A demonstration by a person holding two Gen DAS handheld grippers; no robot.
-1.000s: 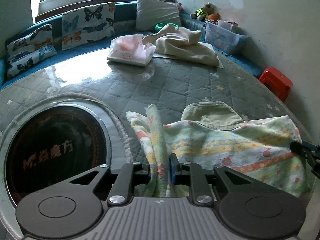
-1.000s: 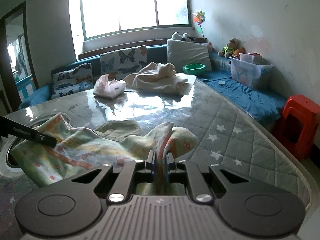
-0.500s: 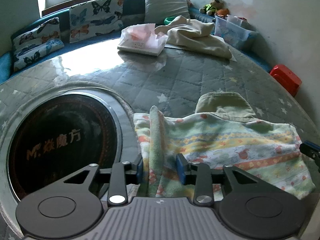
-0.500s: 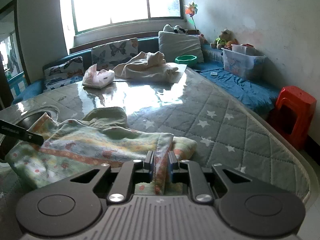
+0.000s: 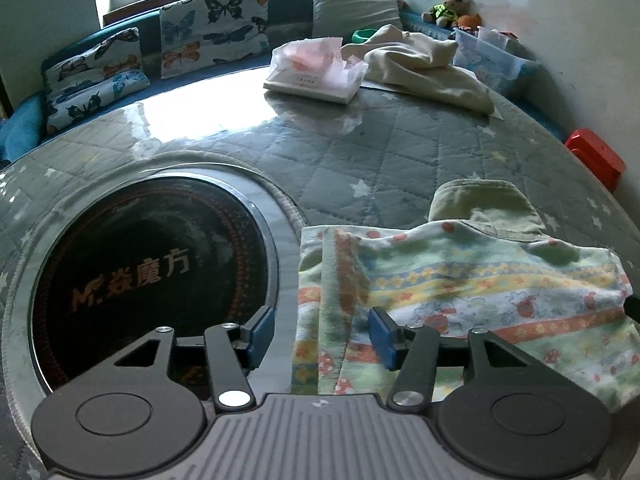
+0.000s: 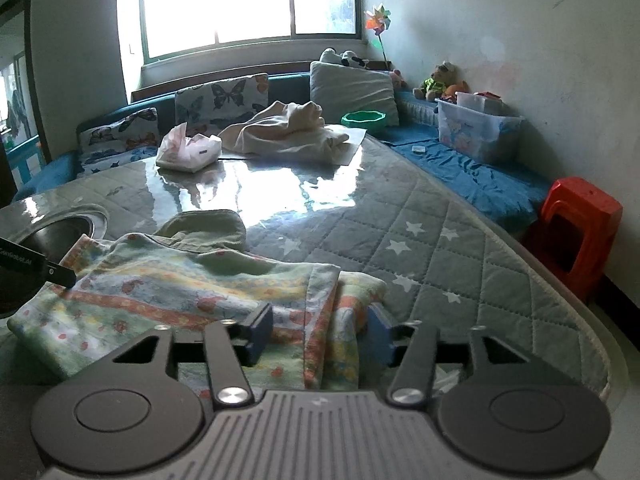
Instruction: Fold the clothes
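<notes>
A patterned pastel garment [image 5: 460, 292] with floral stripes lies folded flat on the quilted round table, on top of an olive-green piece [image 5: 484, 208]. My left gripper [image 5: 320, 334] is open over the garment's left edge, blue pads apart. My right gripper [image 6: 318, 334] is open over the garment [image 6: 192, 284] at its right edge, with the cloth lying loose between the fingers. The olive piece [image 6: 204, 226] pokes out at the garment's far side. A black tip of the left gripper shows at the left of the right wrist view.
A round black inset [image 5: 148, 268] with lettering sits in the table left of the garment. A tissue pack [image 5: 316, 70] and a cream garment [image 5: 424, 64] lie at the far side. A red stool [image 6: 572, 232], blue bench and plastic box [image 6: 476, 128] stand right.
Both grippers have opened and let go of the patterned garment. The raised folds they pinched have dropped, and the garment now lies flat on the table.
</notes>
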